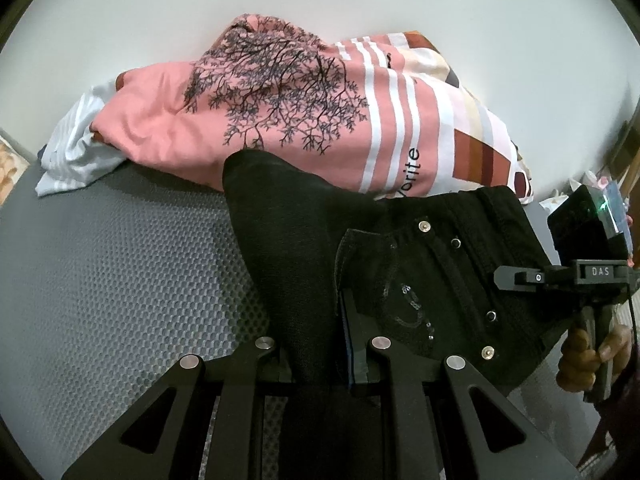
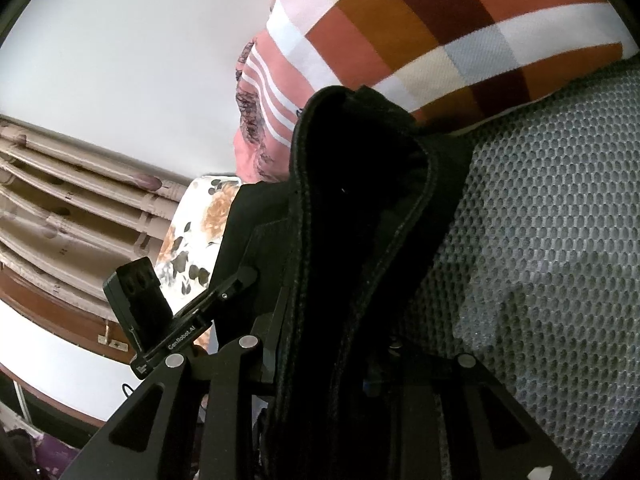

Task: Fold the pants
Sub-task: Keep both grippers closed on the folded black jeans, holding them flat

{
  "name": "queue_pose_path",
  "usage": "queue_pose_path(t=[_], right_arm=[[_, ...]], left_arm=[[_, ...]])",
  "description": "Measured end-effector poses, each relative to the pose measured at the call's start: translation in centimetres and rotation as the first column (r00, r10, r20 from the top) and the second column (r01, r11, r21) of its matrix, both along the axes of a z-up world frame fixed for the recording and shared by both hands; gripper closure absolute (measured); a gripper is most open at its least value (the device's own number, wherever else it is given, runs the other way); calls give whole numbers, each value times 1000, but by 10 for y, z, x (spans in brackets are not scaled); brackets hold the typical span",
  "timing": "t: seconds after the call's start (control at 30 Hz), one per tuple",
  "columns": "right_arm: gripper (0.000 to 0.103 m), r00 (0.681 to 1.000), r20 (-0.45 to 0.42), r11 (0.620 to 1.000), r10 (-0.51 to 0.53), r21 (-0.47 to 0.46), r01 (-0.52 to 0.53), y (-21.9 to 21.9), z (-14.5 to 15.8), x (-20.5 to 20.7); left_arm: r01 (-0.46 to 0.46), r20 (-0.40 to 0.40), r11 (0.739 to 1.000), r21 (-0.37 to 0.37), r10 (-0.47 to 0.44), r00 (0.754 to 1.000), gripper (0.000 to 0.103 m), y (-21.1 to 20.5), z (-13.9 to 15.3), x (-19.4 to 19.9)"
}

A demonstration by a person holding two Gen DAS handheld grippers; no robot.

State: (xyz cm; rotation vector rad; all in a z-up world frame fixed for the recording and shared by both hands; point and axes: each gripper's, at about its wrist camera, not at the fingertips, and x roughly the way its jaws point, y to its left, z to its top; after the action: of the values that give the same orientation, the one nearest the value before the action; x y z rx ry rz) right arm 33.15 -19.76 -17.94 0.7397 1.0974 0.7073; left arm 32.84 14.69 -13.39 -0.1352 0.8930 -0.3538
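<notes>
Black pants (image 1: pixel 420 264) lie bunched on a grey mesh-covered bed (image 1: pixel 120 272), in front of a pink tree-print pillow (image 1: pixel 280 112) and a checked pillow (image 2: pixel 440 32). The left gripper (image 1: pixel 320 360) has its fingers closed tight on a fold of the dark cloth, which hides the fingertips. The right gripper (image 2: pixel 340 360) pinches a thick seamed edge of the pants, its fingers narrowly apart and largely buried in fabric. A hand (image 1: pixel 592 352) grips the right tool's handle, cut off at the frame's edge.
</notes>
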Motion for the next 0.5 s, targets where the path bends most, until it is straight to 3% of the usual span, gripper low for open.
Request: queue_pose_path(t=[0.5], right_arm=[[78,1000,-1,1000,-21,-19,21,-1,-4,-1]], left_arm=[[1,14,999,35,-2,1000,86,-1,-6,-3]])
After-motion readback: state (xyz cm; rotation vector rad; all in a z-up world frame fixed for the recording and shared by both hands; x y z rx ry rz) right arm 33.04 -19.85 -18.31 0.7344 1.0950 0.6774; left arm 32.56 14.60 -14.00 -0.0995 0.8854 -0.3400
